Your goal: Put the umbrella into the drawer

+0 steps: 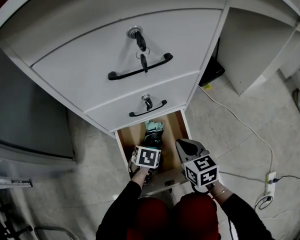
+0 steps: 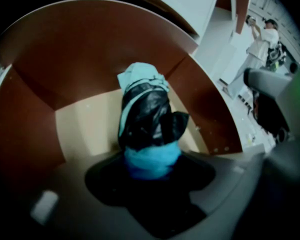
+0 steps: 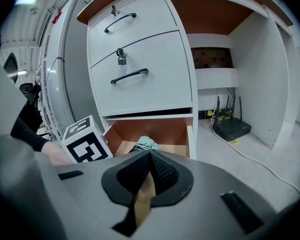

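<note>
The bottom drawer (image 1: 182,128) of the white cabinet is pulled out, showing brown walls (image 2: 205,104) and a pale floor. The folded umbrella (image 1: 153,132), teal and black, lies inside it and reaches toward the back. My left gripper (image 1: 150,147) points steeply down into the drawer. The umbrella's blue end (image 2: 151,161) sits between its jaws, and dark room shows on both sides of it. My right gripper (image 1: 180,143) hovers over the drawer's front right corner. Its pads (image 3: 162,169) meet at the tip on nothing. In the right gripper view the umbrella (image 3: 146,144) peeks out above those pads.
Two shut drawers with black handles sit above, the top one with keys (image 1: 141,49) hanging in its lock. A white cable (image 1: 240,124) runs across the floor to a power strip (image 1: 270,181). A router (image 3: 232,129) stands in the desk's open bay. A person (image 2: 260,44) stands far off.
</note>
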### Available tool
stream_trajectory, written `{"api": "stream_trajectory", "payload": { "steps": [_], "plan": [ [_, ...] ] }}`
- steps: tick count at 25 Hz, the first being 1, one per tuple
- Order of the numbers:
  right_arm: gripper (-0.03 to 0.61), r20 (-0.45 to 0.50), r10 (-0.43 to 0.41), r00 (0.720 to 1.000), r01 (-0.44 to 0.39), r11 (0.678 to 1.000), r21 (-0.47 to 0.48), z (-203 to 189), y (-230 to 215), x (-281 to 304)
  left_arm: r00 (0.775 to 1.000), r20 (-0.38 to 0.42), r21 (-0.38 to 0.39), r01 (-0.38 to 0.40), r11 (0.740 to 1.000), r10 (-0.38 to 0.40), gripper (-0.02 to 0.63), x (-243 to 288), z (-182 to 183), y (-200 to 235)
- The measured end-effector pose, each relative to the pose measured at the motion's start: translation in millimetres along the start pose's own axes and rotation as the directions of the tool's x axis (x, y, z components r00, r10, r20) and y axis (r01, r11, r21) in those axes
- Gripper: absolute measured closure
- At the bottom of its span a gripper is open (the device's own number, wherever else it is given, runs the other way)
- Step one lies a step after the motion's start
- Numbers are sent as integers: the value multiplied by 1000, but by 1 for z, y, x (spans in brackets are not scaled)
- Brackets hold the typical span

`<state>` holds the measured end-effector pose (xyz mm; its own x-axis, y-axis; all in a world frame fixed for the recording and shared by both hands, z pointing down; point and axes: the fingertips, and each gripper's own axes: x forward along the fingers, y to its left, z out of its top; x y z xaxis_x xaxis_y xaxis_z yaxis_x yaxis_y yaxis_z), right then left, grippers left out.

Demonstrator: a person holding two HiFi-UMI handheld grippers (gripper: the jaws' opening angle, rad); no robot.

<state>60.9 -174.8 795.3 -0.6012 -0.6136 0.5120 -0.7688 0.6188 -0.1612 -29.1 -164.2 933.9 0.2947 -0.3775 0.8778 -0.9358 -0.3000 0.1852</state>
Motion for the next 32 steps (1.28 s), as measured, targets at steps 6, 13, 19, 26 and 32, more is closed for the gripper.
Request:
{"api": "stream_trajectory", "payload": {
  "steps": [6, 13, 19, 26, 32],
  "plan": [
    [577, 6, -10, 1000, 10, 1000, -2, 4, -3, -2, 999, 7, 92, -35, 995, 34, 312, 3, 8, -5],
    [577, 24, -16, 1000, 16, 1000, -4, 15, -2, -2, 996, 92, 108, -27, 994, 17, 275, -7, 19, -6],
    [577, 43, -9, 999, 9, 1000, -6, 24, 5, 0, 976, 217, 103, -32, 994, 9, 276, -35, 42, -6],
    [577, 91, -3, 996, 5, 1000, -15, 44, 10, -5, 941, 339, 86, -14, 996, -16, 317, -69, 64, -12],
    [577, 130, -10, 992, 11, 1000, -5, 59, 10, -12, 901, 430, 55, 41, 998, -61, 336, -105, 79, -15]
  ]
}}
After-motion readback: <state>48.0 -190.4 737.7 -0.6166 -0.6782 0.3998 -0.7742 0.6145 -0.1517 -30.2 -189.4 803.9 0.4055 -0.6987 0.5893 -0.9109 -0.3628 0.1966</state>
